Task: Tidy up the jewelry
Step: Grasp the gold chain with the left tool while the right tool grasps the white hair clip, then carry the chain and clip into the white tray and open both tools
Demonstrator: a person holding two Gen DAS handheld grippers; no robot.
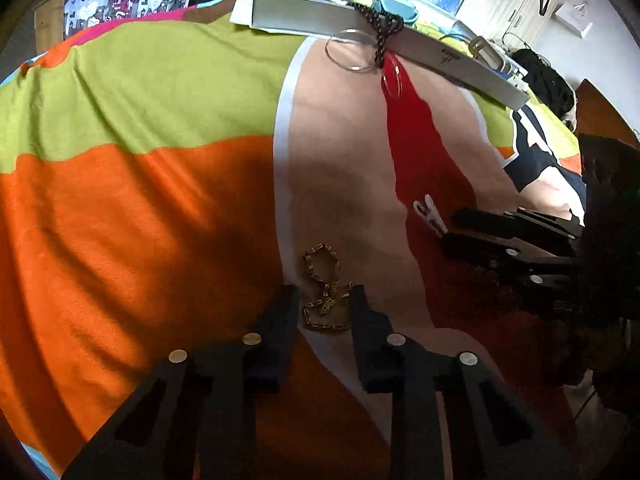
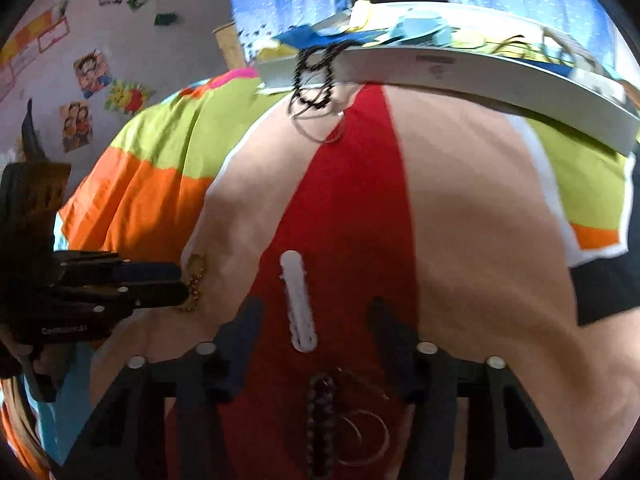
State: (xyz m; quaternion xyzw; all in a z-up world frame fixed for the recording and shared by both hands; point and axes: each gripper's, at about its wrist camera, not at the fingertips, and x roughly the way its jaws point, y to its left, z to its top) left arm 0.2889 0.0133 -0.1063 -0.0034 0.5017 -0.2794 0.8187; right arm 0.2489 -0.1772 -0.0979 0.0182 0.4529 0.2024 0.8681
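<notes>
Left tool point(image 1: 325, 300) half spread, straddling gold chain point(image 1: 322, 294) on bedspread point(image 1: 140, 200), pads not pressing. Chain limp, light, slippery: pinch bunched links. Right tool point(image 2: 314, 320) spread around white clip point(image 2: 298, 300), untouched; stiff, grab mid-length.

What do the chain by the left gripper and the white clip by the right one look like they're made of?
Chain: probably gold-toned metal, with dull yellow glints on separate flat links. White clip: likely matte moulded plastic, uniformly white with scalloped edges. Neither can be confirmed by look alone.
</notes>
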